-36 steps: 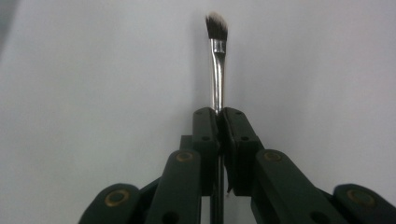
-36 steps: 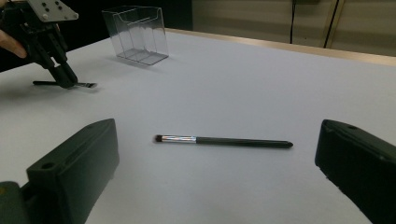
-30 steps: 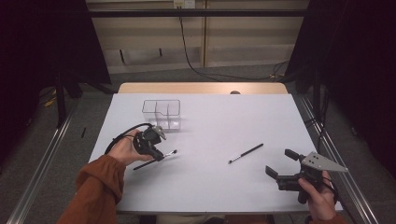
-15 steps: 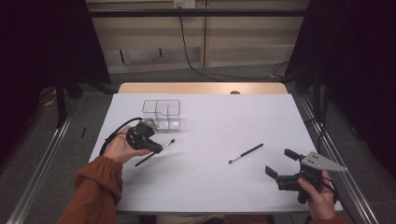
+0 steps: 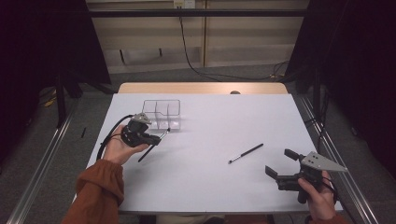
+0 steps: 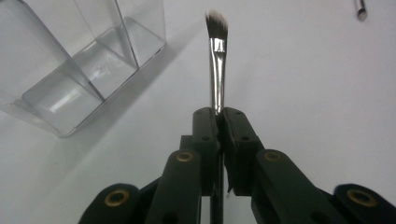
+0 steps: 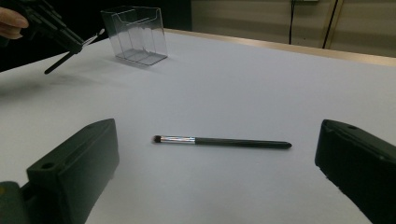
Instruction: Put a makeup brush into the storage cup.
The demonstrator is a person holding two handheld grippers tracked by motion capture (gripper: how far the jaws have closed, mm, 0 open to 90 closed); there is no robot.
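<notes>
Brush point(image 6: 217, 56) clamped in the left gripper point(image 5: 156, 138), jaws pinched tight on its handle, bristles pointing up and away toward the far side, and it's off the table now, hanging at a slant at the left of the table. Just beyond the bristle tip sits the clear box point(image 5: 162, 113), open-topped with dividers, near the far-left part of the white table point(image 5: 210, 186); the brush tip is close beside its near wall, not inside. Nothing stands between tip and box. Out to the right lies a second brush point(image 5: 246, 153), flat on the table, well apart from everything. Nearer still on the right, the right gripper point(image 5: 282, 169) rests low by the near edge, jaws standing wide apart, with that second brush lying out in front of the gap between them.

Compared with a second ago: the left hand has carried its brush up and away, closer to the box. Right gripper hasn't budged, second brush neither.
</notes>
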